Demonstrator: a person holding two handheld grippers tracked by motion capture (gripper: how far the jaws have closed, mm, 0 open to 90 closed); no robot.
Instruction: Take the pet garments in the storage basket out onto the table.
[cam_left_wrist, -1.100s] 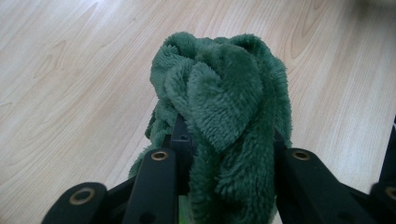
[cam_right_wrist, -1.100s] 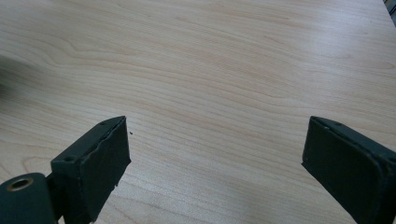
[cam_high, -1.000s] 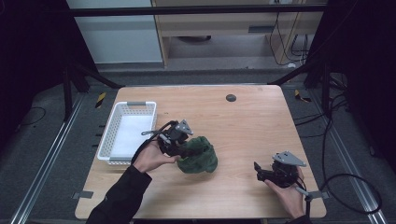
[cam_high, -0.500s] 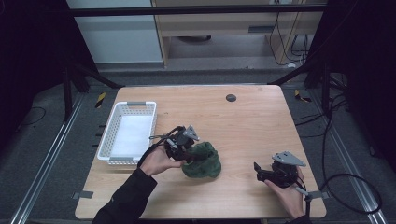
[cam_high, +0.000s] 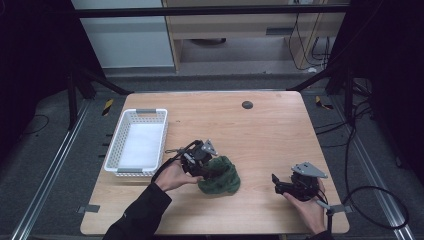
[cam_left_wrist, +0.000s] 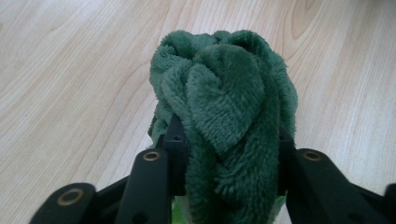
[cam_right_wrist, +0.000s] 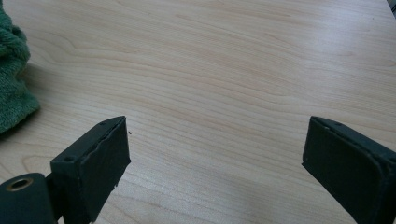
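Note:
A crumpled dark green towel (cam_high: 222, 177) lies on the wooden table (cam_high: 270, 135), left of the middle near the front. My left gripper (cam_high: 210, 167) lies low against its left side. In the left gripper view the bunched towel (cam_left_wrist: 224, 84) fills the gap between the black jaws of the left gripper (cam_left_wrist: 226, 140), and both pads still touch it. Those jaws have just been opening a little. My right gripper (cam_high: 276, 184) rests at the front right, apart from the towel. It (cam_right_wrist: 224, 154) stands wide open over bare wood, with the towel's edge (cam_right_wrist: 11, 84) off to its left.
A white plastic basket (cam_high: 142, 111) stands at the table's left side, just behind the left hand. A small dark round spot (cam_high: 247, 104) sits near the far edge. Cables trail from both grippers; metal frame rails run along both sides.
The left hand has carried the towel down and to the right, onto the table. The right gripper has kept still.

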